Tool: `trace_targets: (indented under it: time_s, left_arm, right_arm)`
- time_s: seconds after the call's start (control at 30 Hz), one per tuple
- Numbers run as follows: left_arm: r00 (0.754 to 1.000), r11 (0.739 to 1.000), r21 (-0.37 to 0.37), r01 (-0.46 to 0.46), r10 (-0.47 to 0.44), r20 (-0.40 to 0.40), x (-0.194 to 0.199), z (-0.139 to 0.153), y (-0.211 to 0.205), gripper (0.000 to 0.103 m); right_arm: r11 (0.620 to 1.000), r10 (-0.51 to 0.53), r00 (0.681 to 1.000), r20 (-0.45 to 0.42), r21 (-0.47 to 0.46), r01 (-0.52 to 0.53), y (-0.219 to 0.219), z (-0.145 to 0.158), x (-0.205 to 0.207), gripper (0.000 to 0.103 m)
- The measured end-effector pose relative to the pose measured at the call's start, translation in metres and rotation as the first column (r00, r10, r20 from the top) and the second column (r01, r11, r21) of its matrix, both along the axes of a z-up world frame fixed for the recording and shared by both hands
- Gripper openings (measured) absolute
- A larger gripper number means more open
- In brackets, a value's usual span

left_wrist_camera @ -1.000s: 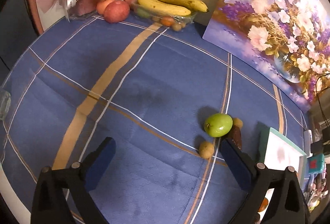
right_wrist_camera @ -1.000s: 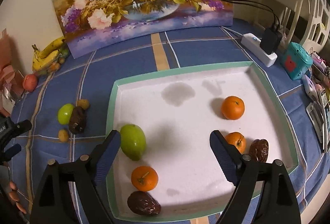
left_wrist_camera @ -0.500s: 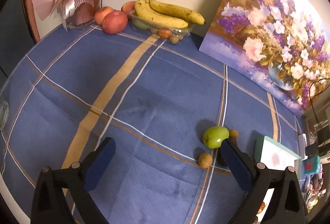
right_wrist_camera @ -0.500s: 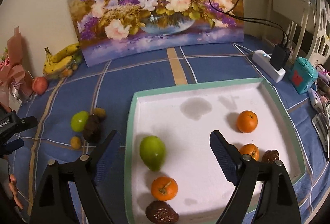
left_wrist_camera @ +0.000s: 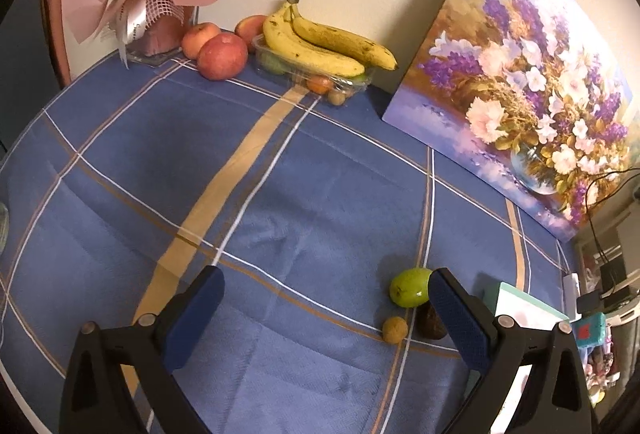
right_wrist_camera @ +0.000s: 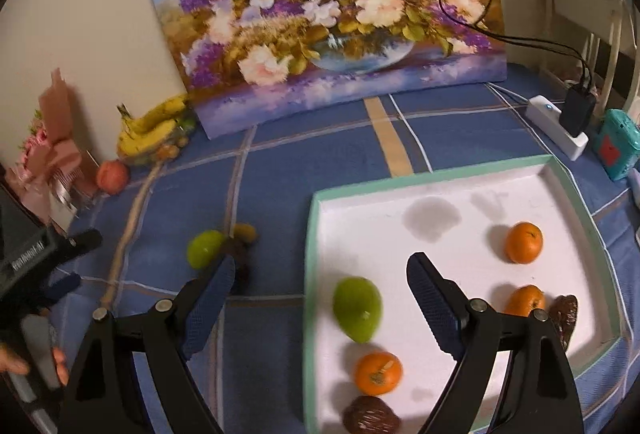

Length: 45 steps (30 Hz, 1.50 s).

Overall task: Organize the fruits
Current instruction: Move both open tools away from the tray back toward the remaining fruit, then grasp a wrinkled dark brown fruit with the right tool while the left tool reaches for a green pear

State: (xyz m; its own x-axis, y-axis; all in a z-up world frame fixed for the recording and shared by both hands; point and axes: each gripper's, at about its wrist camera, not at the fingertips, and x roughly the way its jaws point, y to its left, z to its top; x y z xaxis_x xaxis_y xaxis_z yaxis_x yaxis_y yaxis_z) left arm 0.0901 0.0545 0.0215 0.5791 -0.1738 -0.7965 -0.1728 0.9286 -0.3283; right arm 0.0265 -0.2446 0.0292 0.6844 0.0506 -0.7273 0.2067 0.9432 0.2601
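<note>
While blurred, green mango [right_wrist_camera: 357,308] in tray [right_wrist_camera: 440,176] seemingly points narrow end nearward.

left wrist cam: looks forward past the open left claw [left_wrist_camera: 320,308], raised above the blue-checked surface [left_wrist_camera: 280,174], facing the back wall with bananas [left_wrist_camera: 320,44] and painting [left_wrist_camera: 520,94].
right wrist cam: above the tray's [right_wrist_camera: 316,234] left rim, facing the same painting [right_wrist_camera: 320,14]; somewhat blurred, probably motion.
shared: small green fruit [left_wrist_camera: 410,287] [right_wrist_camera: 204,248], bananas, painting; the left claw shows at the right view's left edge [right_wrist_camera: 52,258].
</note>
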Motion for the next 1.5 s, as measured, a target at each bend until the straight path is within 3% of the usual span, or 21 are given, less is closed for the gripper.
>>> trace_targets:
  time_s: [0.17, 0.27, 0.6, 0.87, 1.27, 1.5]
  left_arm:
    - [1.0, 0.999, -0.048, 0.001, -0.002, -0.01, 0.005, -0.001, 0.006, 0.103]
    - [1.0, 0.999, -0.046, 0.016, -0.017, -0.023, 0.01, -0.002, 0.003, 0.103]
    - [0.998, 0.999, -0.024, 0.043, -0.044, -0.046, 0.03, -0.008, -0.006, 0.102]
    - [0.988, 0.999, -0.026, 0.02, -0.023, -0.152, 0.052, -0.047, -0.012, 0.102]
    - [0.982, 0.999, -0.036, 0.017, -0.024, -0.187, 0.06, -0.063, -0.013, 0.102]
    - [0.984, 0.999, -0.025, 0.027, -0.031, -0.173, 0.061, -0.059, -0.019, 0.102]
  right_arm:
    - [1.0, 0.011, 1.0, 0.029, 0.028, -0.012, 0.008, 0.008, 0.009, 0.087]
    - [0.999, 0.039, 0.999, 0.018, 0.025, -0.04, 0.017, 0.007, 0.018, 0.07]
    - [0.992, 0.119, 0.992, -0.04, 0.048, -0.117, 0.041, -0.01, 0.046, 0.052]
    - [0.986, 0.164, 0.975, -0.148, 0.051, -0.158, 0.06, -0.046, 0.069, 0.052]
    - [0.971, 0.236, 0.942, -0.238, 0.029, -0.236, 0.089, -0.081, 0.08, 0.051]
    - [0.978, 0.206, 0.946, -0.251, 0.036, -0.204, 0.082, -0.088, 0.079, 0.039]
